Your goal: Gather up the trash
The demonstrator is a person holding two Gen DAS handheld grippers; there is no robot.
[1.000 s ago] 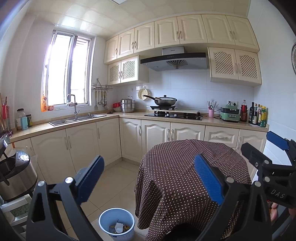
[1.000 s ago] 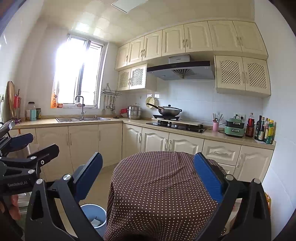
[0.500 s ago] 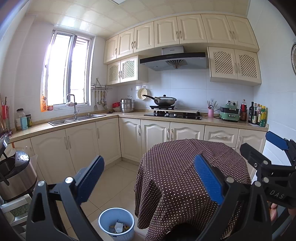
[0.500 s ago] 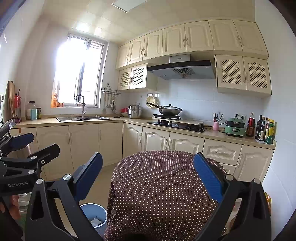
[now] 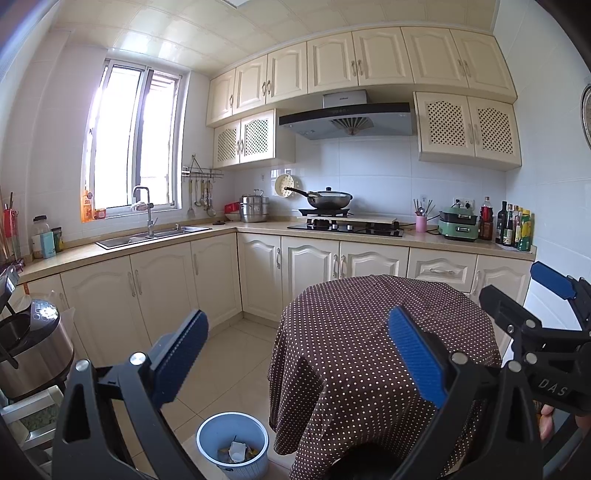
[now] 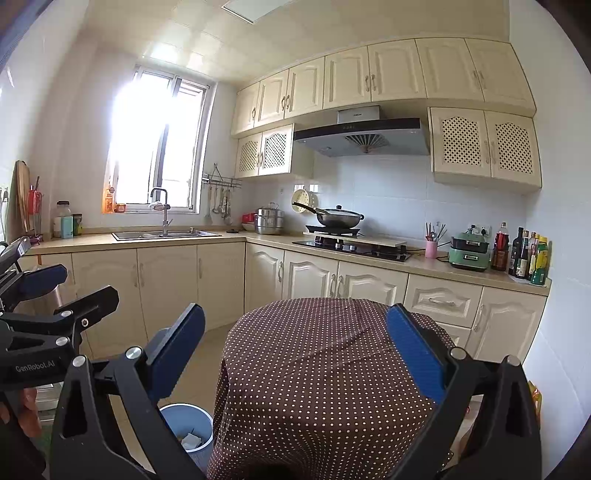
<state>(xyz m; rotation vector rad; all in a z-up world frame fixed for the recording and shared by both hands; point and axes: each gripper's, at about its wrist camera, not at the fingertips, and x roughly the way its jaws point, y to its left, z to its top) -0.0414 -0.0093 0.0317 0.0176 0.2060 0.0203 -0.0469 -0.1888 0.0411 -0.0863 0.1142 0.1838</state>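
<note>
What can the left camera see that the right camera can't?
Only the left view shows the silver rice cooker and the whole inside of the blue bin, with scraps in it. Only the right view shows the ceiling light and the wooden board on the wall. Both show the dotted table, the wok, the sink, and open, empty grippers.

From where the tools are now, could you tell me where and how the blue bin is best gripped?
Grip the bin by its rim, coming straight down from above with one finger inside and one outside. It stands upright and open-topped on the floor, its wall too wide to span, with the table close on its right.
</note>
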